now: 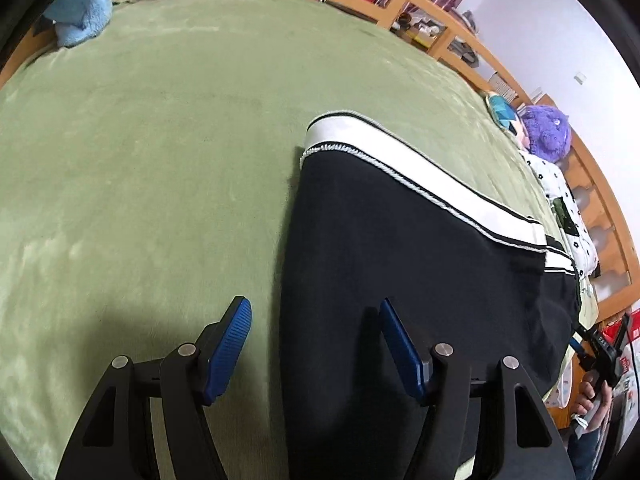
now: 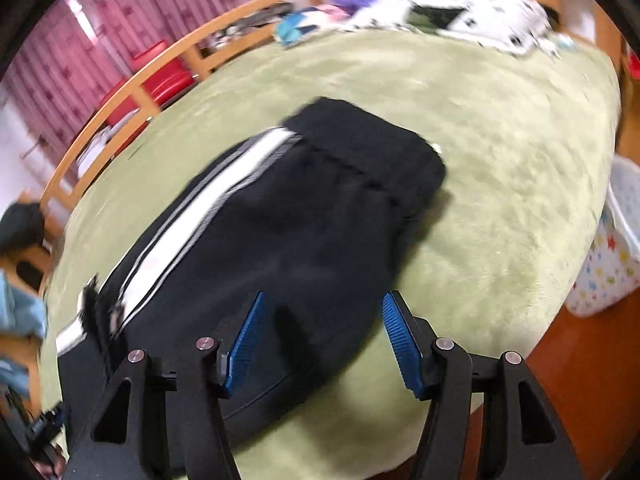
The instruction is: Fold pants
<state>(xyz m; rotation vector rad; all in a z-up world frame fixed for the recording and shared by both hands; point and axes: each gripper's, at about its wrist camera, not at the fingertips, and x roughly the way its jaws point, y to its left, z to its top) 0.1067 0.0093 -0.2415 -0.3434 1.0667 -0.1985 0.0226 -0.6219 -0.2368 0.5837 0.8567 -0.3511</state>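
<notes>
Black pants [image 1: 400,264] with a white side stripe [image 1: 420,172] lie flat on a green blanket [image 1: 140,160]. In the right wrist view the pants [image 2: 304,232] lie folded lengthwise, waistband end far, stripe [image 2: 192,224] along the left. My left gripper [image 1: 314,312] is open and empty, hovering over the pants' left edge. My right gripper [image 2: 322,308] is open and empty above the pants' near end. The right wrist view is motion-blurred.
A wooden bed rail [image 1: 440,20] curves round the far side. A purple plush [image 1: 548,128] and a spotted white cloth [image 2: 460,12] lie at the bed's far edge. A blue plush [image 1: 80,12] sits far left. A star-patterned basket [image 2: 612,248] stands beside the bed.
</notes>
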